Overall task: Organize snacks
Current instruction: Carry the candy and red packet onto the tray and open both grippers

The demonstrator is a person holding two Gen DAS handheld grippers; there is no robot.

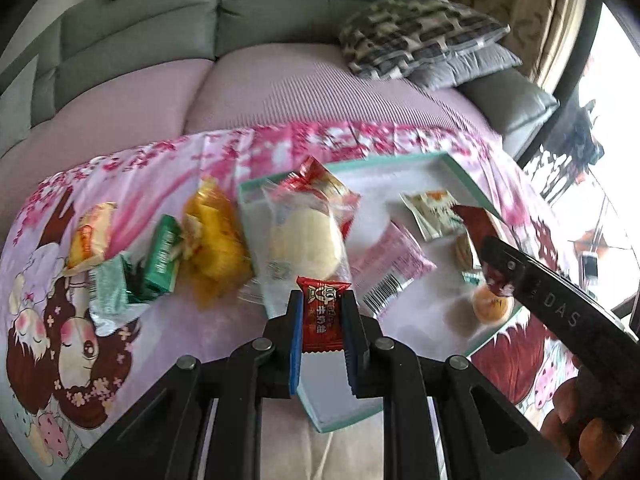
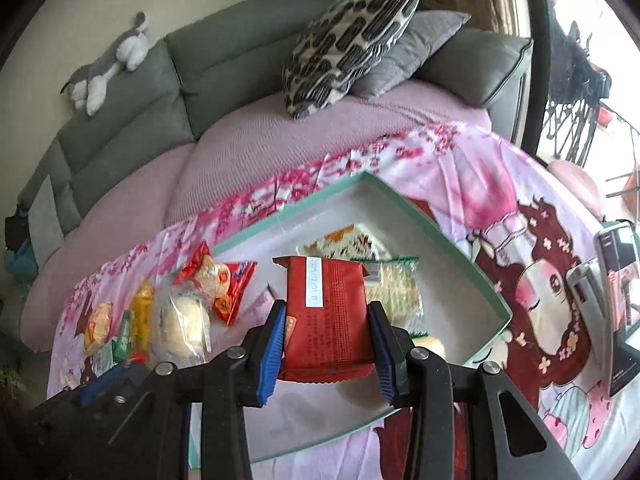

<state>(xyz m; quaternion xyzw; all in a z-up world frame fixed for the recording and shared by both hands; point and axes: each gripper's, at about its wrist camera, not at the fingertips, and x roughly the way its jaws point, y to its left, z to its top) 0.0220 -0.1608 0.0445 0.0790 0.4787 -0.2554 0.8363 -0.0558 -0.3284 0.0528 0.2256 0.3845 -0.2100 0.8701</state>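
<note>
A shallow white tray with a teal rim point(image 1: 466, 170) point(image 2: 460, 248) lies on a pink cartoon cloth. My left gripper point(image 1: 323, 300) is shut on a small red candy packet point(image 1: 323, 316) held over the tray's near edge. My right gripper point(image 2: 328, 312) is shut on a flat dark-red snack packet point(image 2: 326, 312) above the tray; it also shows in the left wrist view point(image 1: 494, 276). In the tray lie a bagged white bun point(image 1: 306, 244), a pink packet point(image 1: 396, 260), a white-green packet point(image 1: 434, 214) and a round pastry point(image 1: 490, 308).
Left of the tray on the cloth lie a yellow snack bag point(image 1: 214, 240), a green packet point(image 1: 164, 254), a silver-green wrapper point(image 1: 110, 292) and an orange-white packet point(image 1: 92, 236). A sofa with cushions point(image 2: 352, 48) stands behind. A phone on a stand point(image 2: 618, 296) is at the right.
</note>
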